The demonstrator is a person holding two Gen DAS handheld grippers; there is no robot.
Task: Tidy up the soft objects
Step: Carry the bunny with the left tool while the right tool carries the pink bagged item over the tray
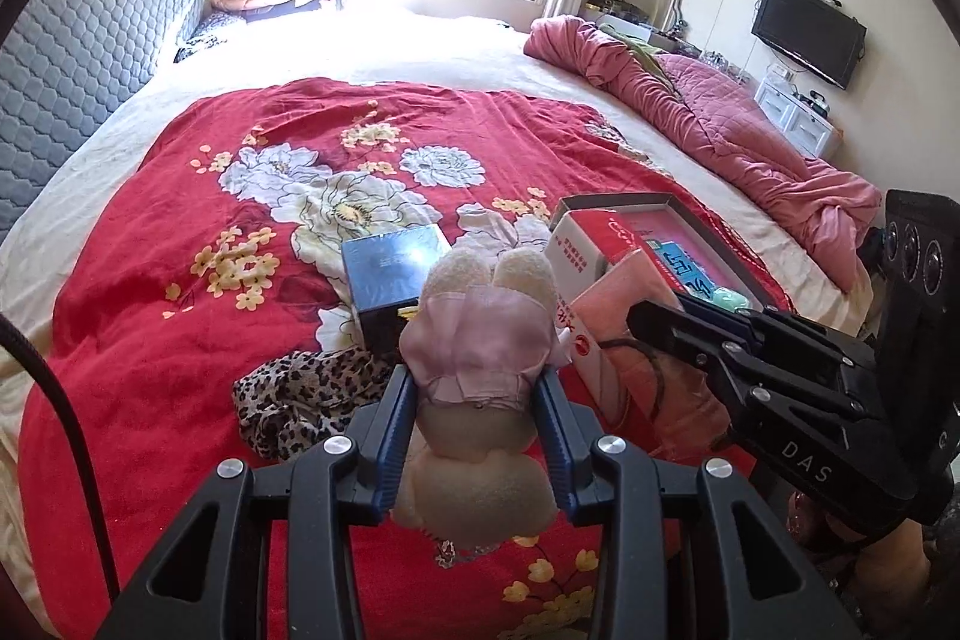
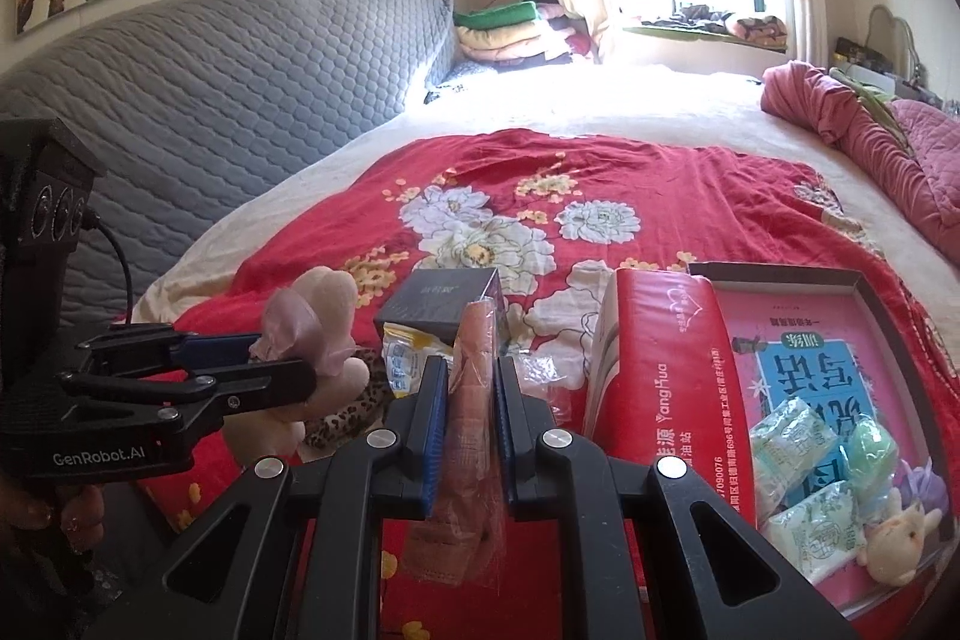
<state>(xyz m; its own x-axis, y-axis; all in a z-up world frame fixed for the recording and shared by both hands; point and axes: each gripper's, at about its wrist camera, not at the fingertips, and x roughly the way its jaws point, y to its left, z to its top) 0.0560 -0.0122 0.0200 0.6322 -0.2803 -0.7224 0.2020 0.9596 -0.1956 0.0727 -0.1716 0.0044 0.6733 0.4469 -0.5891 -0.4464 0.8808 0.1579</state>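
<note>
My left gripper (image 1: 474, 370) is shut on a cream plush bunny (image 1: 480, 334) in a pink dress, held above the red floral blanket (image 1: 210, 196). From the right wrist view, the same left gripper (image 2: 288, 358) and bunny (image 2: 318, 316) are at the left. My right gripper (image 2: 472, 364) is shut on a pink pack in clear plastic wrap (image 2: 474, 400), also lifted off the blanket. In the left wrist view, the right gripper (image 1: 639, 310) and pink pack (image 1: 624, 280) are just right of the bunny. A shallow box tray (image 2: 780, 271) to the right holds green tissue packs (image 2: 792, 436) and a small plush toy (image 2: 894, 538).
A red tissue box (image 2: 660, 340) lies against the tray's left side. A dark blue box (image 2: 444, 298), a yellow-white packet (image 2: 408, 358) and a leopard-print cloth (image 1: 300, 394) lie on the blanket ahead. A pink quilt (image 1: 720, 124) is bunched at the right, and a grey headboard (image 2: 240, 100) is at the left.
</note>
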